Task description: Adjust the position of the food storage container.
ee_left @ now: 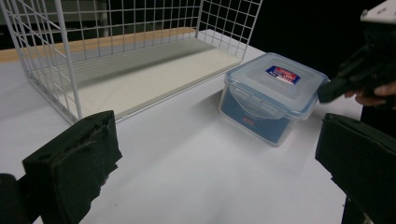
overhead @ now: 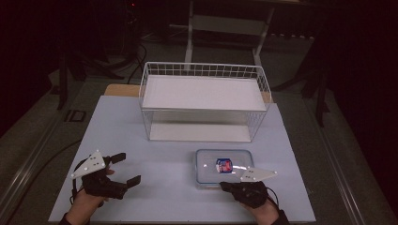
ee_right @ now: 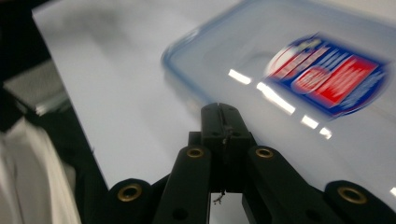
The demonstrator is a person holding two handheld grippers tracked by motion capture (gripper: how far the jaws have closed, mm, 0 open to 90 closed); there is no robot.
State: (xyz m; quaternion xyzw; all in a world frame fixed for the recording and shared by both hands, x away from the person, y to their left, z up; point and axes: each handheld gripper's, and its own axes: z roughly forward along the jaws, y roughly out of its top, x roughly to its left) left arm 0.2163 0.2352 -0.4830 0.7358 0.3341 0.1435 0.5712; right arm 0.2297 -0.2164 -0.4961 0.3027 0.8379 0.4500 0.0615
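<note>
At the bottom of the high view we see both hands coming in. The left gripper (overhead: 126,169) sits at the lower left of the frame, over bare table (overhead: 159,197), with its two black jaws spread wide and nothing between them. In the left gripper view those same pads stand far apart at the lower left and lower right corners.

At the lower right of the high view, the right gripper (overhead: 224,186) rests just at the near edge of a clear plastic container (overhead: 209,164). In the right gripper view we see its jaws pressed together at bottom centre, holding nothing, the tip just at the blue-rimmed lid (ee_right: 280,65); that view is blurred.

The container lies right of centre on the pale table, its lid on and carrying a red and blue label (overhead: 224,165). In the left gripper view it appears at the right of the frame, with the other gripper (ee_left: 359,77) against its far right edge.

Farther up, in the middle of the high view, a white wire rack (overhead: 205,101) stands on the table, apart from the container, with a flat white shelf board on top and another at its base.
</note>
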